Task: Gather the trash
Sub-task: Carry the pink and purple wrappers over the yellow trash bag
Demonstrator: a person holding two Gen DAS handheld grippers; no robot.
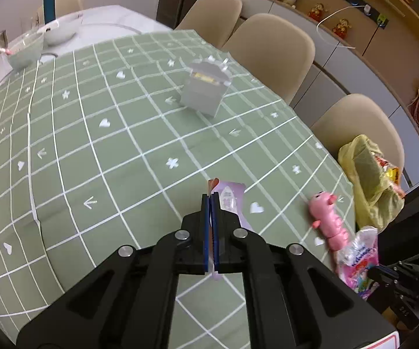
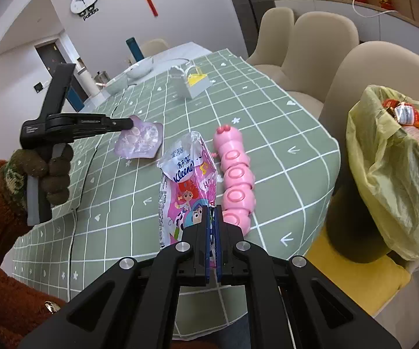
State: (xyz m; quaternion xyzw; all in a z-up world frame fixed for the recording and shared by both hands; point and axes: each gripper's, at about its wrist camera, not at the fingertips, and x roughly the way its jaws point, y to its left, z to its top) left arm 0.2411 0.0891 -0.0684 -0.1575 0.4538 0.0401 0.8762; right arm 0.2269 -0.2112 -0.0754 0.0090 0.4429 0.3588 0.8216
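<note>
My left gripper (image 1: 211, 196) is shut on the edge of a purple blister pack (image 1: 232, 200). In the right wrist view the left gripper (image 2: 128, 123) holds the purple blister pack (image 2: 141, 141) just above the green checked tablecloth (image 2: 267, 133). My right gripper (image 2: 214, 208) is shut on the near end of a pink and white Kleenex tissue wrapper (image 2: 183, 183), which lies along the cloth. A yellow trash bag (image 2: 389, 168) with several wrappers inside stands open beyond the table's right edge. The trash bag (image 1: 369, 180) also appears at the right in the left wrist view.
A pink toy caterpillar (image 2: 235, 174) lies right beside the tissue wrapper. A small grey gift bag (image 2: 193, 83) stands farther up the table, with bowls (image 1: 61, 30) beyond it. Beige chairs (image 2: 325, 43) line the right side. A gloved hand (image 2: 49, 171) holds the left gripper's handle.
</note>
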